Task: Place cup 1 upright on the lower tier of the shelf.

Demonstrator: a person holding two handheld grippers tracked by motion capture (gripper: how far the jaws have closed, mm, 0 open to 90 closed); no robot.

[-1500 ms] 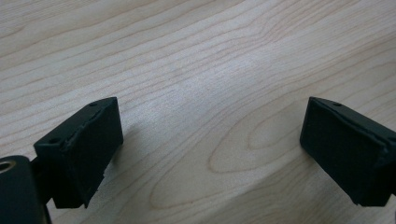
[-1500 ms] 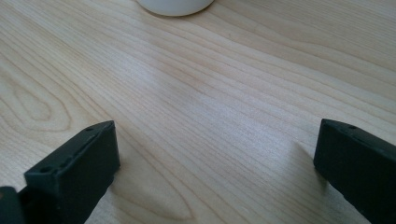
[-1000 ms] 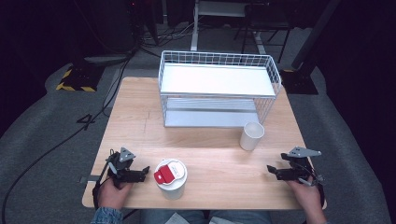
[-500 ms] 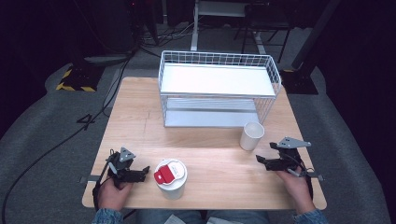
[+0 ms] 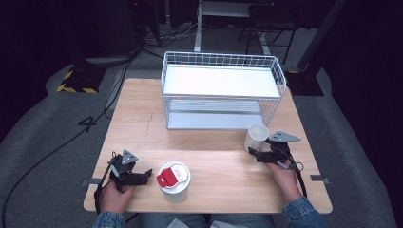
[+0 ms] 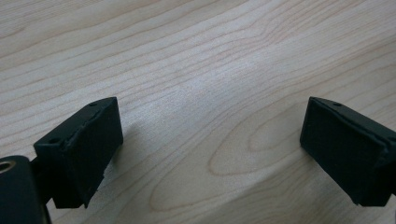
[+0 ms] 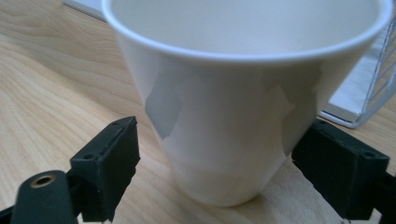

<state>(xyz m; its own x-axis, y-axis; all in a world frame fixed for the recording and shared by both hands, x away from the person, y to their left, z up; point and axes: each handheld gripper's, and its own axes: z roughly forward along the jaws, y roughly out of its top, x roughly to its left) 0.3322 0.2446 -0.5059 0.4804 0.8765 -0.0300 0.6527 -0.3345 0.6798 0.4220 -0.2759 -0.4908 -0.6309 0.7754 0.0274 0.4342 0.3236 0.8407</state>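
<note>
At the near edge of the table (image 5: 214, 137), a capped white cup with a red tab on its lid (image 5: 173, 178) is seen standing upright, just beside the left gripper (image 5: 146, 175) and on its right; nothing is placed between that gripper and the cup; in the left gripper view the jaws are shown set wide apart over bare wood grain, with nothing between them; the left hand (image 5: 114, 192) is laid low on the tabletop near the front edge, its gripper pointed level toward the capped cup. Farther along the near side, at the right, the right hand (image 5: 284, 175) is stretched forward and inward, its sleeve (image 5: 302, 213) seen at the table's front edge; the right gripper (image 5: 252, 152) is held level and pointed at an open white cup (image 5: 256, 137); that cup is stood upright on the wood just in front of the wire rack (image 5: 223, 90), near its right front corner. By the right gripper view, the open cup's lower body is found between the two jaws; these have just been closing, yet a slim gap is left at the left pad and contact at the right pad cannot be told. Beyond both cups the rack is set across the far half of the table, with a white shelf on top and a grey one below.
</note>
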